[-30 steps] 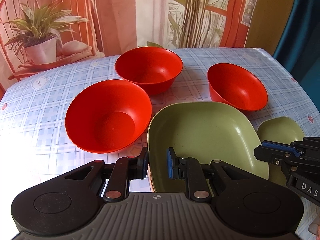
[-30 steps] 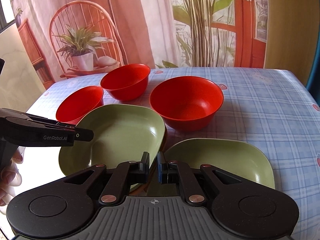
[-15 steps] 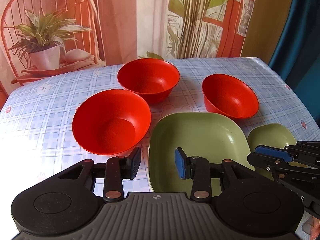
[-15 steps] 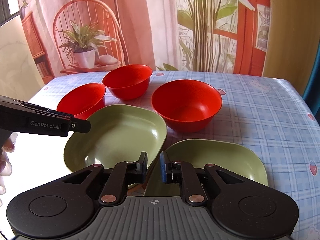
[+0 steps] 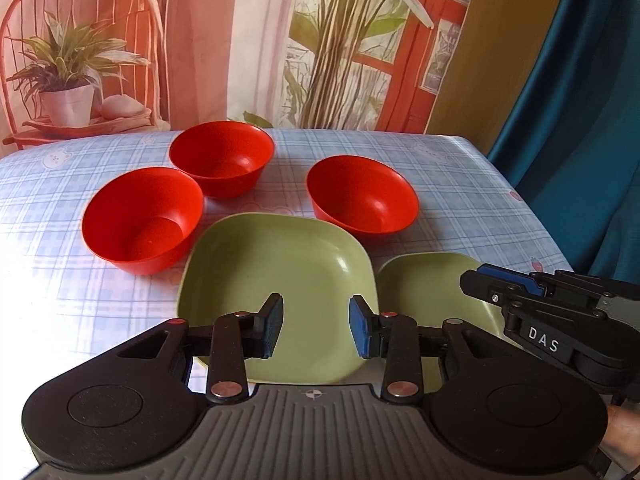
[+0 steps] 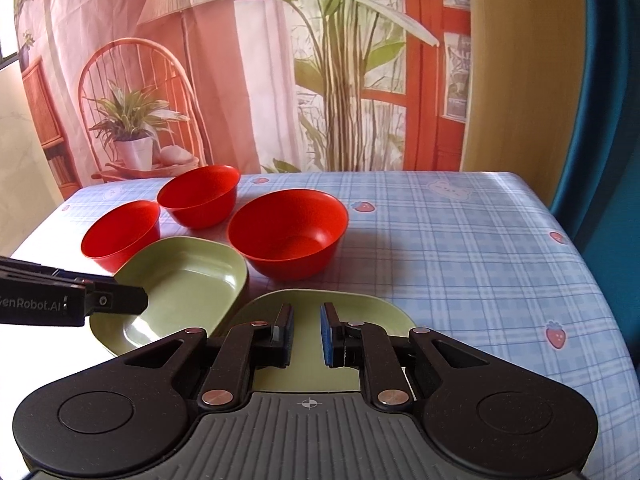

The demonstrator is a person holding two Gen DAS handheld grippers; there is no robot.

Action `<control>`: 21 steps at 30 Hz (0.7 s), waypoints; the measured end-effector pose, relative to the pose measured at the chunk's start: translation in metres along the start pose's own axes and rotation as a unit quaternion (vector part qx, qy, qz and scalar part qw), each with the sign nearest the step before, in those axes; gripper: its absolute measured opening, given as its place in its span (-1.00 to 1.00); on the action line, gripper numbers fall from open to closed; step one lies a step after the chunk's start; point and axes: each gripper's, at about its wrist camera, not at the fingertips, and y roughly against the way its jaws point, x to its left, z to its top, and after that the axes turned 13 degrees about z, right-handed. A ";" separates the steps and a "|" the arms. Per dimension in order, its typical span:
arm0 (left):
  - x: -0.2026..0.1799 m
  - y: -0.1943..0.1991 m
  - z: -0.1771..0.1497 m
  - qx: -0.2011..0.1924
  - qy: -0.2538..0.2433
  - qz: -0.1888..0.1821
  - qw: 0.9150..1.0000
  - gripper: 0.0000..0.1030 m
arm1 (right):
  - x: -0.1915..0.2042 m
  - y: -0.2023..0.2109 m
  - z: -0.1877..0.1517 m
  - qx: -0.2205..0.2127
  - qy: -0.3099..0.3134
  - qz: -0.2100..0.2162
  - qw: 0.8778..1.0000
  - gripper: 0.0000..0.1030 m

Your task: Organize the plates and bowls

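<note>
Currently the left gripper (image 5: 316,326) is hovering low in the centre of its own view, above the near part of the larger green plate (image 5: 280,280). Its jaws are standing wide apart with nothing between them. The right gripper (image 6: 307,334) is sitting at the lower centre of its view over the smaller green plate (image 6: 360,308), its jaws parted by a narrower gap and likewise gripping nothing.

In the left wrist view the smaller green plate (image 5: 424,280) is lying at centre right, just beside the larger one; whether their rims are touching cannot be told. The right gripper (image 5: 500,288) is reaching in from the right edge over that plate. In the right wrist view the larger green plate (image 6: 184,280) is showing at centre left, with the left gripper (image 6: 120,300) coming in from the left edge over its near rim.

Three red bowls are standing upright behind the plates on the checked tablecloth (image 5: 460,200). In the left wrist view, the left bowl (image 5: 142,218) is sitting at centre left, the back bowl (image 5: 222,158) above centre, the right bowl (image 5: 362,196) right of centre. In the right wrist view they are appearing as left bowl (image 6: 120,234), back bowl (image 6: 198,194) and right bowl (image 6: 288,232). All are empty.

A printed backdrop (image 6: 280,80) with a chair and plants is hanging behind the table.
</note>
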 end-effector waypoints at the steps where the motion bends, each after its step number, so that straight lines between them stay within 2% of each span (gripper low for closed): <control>1: -0.006 0.000 -0.003 0.006 0.004 -0.009 1.000 -0.38 | -0.004 0.003 -0.002 -0.003 -0.003 -0.004 1.000 -0.72; 3: -0.014 -0.001 -0.009 0.019 0.013 -0.028 0.999 -0.52 | -0.012 0.008 -0.005 -0.008 -0.008 -0.012 1.000 -0.72; 5: -0.022 -0.001 -0.014 0.029 0.020 -0.045 0.998 -0.52 | -0.019 0.012 -0.010 -0.009 -0.014 -0.017 1.000 -0.72; 9: -0.035 -0.005 -0.024 0.048 0.018 -0.055 0.997 -0.53 | -0.030 0.016 -0.020 -0.007 -0.028 -0.027 0.999 -0.72; 21: -0.043 -0.025 -0.029 0.074 0.019 -0.019 0.997 -0.53 | -0.048 0.015 -0.035 -0.003 -0.054 -0.044 0.998 -0.71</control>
